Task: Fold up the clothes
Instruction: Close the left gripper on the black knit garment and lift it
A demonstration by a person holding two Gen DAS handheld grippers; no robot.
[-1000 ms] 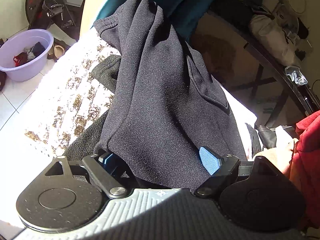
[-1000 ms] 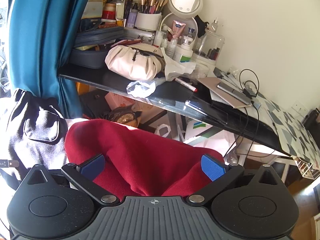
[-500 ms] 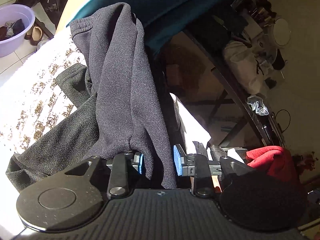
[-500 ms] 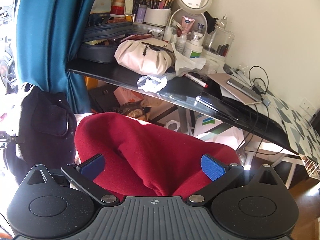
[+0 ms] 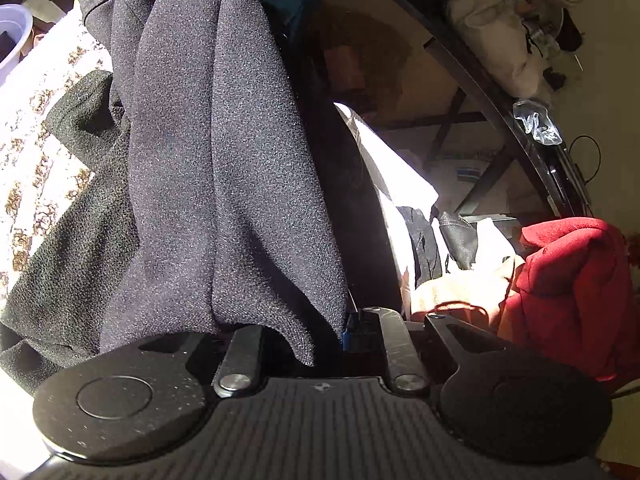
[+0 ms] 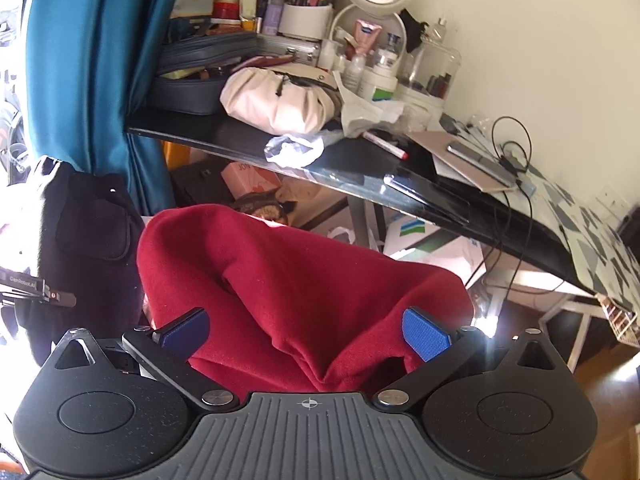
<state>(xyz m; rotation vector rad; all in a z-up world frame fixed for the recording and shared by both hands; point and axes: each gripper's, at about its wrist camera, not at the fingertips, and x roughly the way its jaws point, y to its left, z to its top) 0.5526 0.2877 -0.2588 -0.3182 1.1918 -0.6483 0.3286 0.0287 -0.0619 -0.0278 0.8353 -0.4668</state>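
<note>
A dark navy garment (image 5: 224, 160) hangs in long folds from my left gripper (image 5: 328, 332). Its jaws are closing, with the garment's lower edge pinched between them; only one blue pad (image 5: 349, 332) shows beside the cloth. A black knit garment (image 5: 72, 220) lies under it on the patterned bedspread (image 5: 36, 140). In the right wrist view a red garment (image 6: 300, 280) is heaped between the wide-apart fingers of my right gripper (image 6: 306, 334), which is open, its blue pads (image 6: 426, 334) off the cloth. The navy garment (image 6: 88, 232) hangs at the left there.
A black desk (image 6: 360, 168) crowded with cosmetics, a cream pouch (image 6: 276, 100) and cables stands behind the red garment. A teal curtain (image 6: 88, 60) hangs at the left. A lilac basin (image 5: 12, 36) sits on the floor. Beige cloth (image 5: 460, 292) lies by the red garment (image 5: 572, 280).
My left gripper's jaws have come together on the navy garment's edge, and the cloth now hangs in tighter, longer folds. The right gripper stays open over the red garment.
</note>
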